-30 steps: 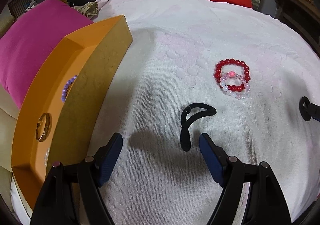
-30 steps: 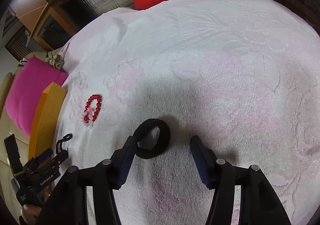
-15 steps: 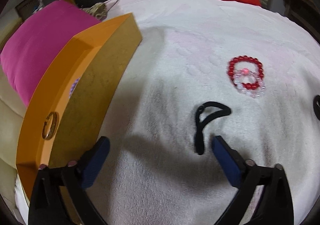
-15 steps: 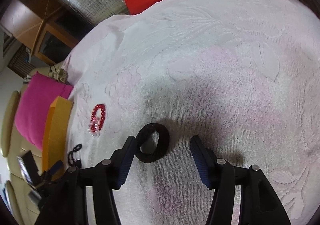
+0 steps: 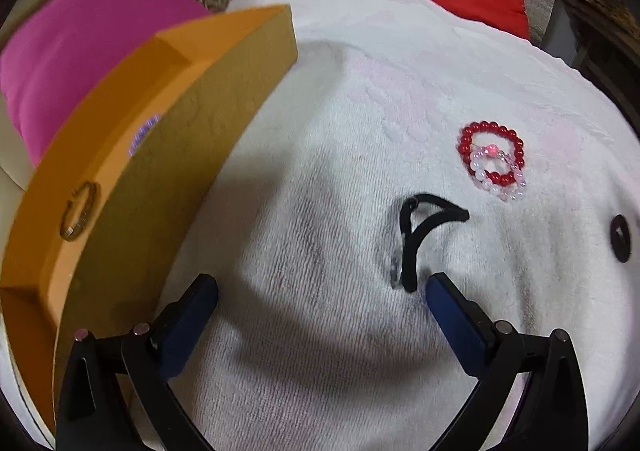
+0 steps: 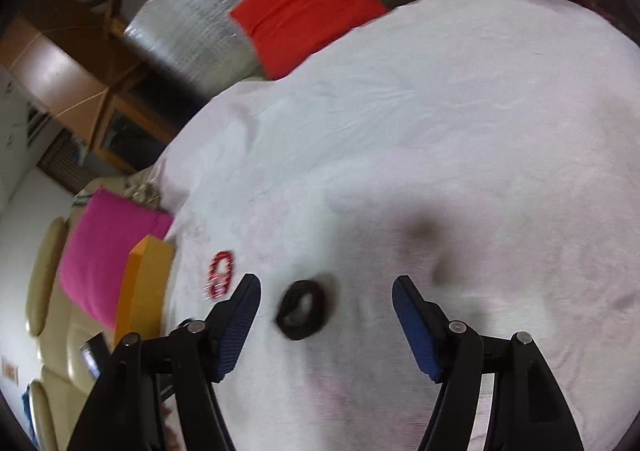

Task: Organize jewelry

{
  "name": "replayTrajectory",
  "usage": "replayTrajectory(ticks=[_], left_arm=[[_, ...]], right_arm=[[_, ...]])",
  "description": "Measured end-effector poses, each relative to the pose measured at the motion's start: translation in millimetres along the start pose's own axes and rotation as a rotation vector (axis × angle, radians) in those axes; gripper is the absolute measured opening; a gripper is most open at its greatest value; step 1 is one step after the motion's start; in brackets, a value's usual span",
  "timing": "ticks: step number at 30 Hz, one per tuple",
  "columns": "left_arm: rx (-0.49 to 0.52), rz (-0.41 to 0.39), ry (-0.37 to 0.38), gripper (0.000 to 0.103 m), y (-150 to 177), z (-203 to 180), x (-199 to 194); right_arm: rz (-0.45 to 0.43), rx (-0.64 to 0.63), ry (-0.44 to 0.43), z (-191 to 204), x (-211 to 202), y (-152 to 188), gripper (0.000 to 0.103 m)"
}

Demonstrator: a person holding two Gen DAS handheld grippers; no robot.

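The left gripper (image 5: 320, 287) is hovering with jaws spread wide and holding nothing, a black hair tie (image 5: 420, 235) lying on the white towel (image 5: 320, 171) just by its right finger. The right gripper (image 6: 326, 299) is likewise gaping above a black scrunchie (image 6: 302, 309). Red and white bead bracelets (image 5: 494, 159) are resting near an orange box (image 5: 168, 139).
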State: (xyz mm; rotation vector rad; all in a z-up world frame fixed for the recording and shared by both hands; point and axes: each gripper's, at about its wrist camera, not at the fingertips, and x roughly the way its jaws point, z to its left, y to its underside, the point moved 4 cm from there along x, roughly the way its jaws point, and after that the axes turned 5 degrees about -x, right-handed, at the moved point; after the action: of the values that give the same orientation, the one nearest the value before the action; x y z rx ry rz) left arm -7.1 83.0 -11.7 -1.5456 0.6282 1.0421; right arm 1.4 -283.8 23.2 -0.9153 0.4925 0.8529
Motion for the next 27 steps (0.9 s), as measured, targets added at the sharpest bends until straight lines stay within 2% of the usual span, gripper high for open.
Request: replayTrajectory(ticks=[3, 7, 9, 11, 15, 17, 22, 23, 25, 27], left_arm=[[0.013, 0.03, 0.034, 0.103, -5.0, 4.7, -4.0], [0.024, -0.093, 0.038, 0.103, -14.4, 5.0, -28.1], [0.017, -0.122, 0.056, 0.103, -17.7, 4.0, -33.9], [0.023, -0.12, 0.071, 0.103, -20.0, -0.5, -31.9], [0.07, -0.105, 0.092, 0.102, -22.7, -15.3, -25.4], [0.097, -0.107, 0.086, 0.096, -22.6, -25.0, -20.3], [0.114, -0.052, 0.111, 0.067, -24.5, -28.0, -8.4], [0.116, -0.047, 0.116, 0.065, -24.6, -28.6, -5.8], [0.128, -0.044, 0.124, 0.056, -25.2, -30.6, -3.0], [0.135, -0.033, 0.139, 0.052, -23.6, -32.8, -1.3]], right_arm=[[0.012, 0.001, -0.013, 0.2, 1.0, 0.3, 0.072], [0.036, -0.024, -0.016, 7.8, 5.0, 2.1, 0.072], [0.051, -0.026, -0.011, 8.1, 7.8, 4.6, 0.071], [0.071, -0.028, -0.009, 12.3, 13.9, 6.2, 0.069], [0.108, -0.034, 0.014, 17.9, 24.3, 11.4, 0.056], [0.126, -0.029, 0.02, 18.6, 29.1, 13.4, 0.052], [0.121, -0.021, 0.041, 19.9, 34.1, 14.3, 0.049], [0.122, -0.02, 0.044, 19.8, 35.1, 14.5, 0.048], [0.123, -0.026, 0.059, 19.8, 37.2, 14.5, 0.038], [0.122, -0.036, 0.073, 19.7, 37.9, 15.4, 0.037]])
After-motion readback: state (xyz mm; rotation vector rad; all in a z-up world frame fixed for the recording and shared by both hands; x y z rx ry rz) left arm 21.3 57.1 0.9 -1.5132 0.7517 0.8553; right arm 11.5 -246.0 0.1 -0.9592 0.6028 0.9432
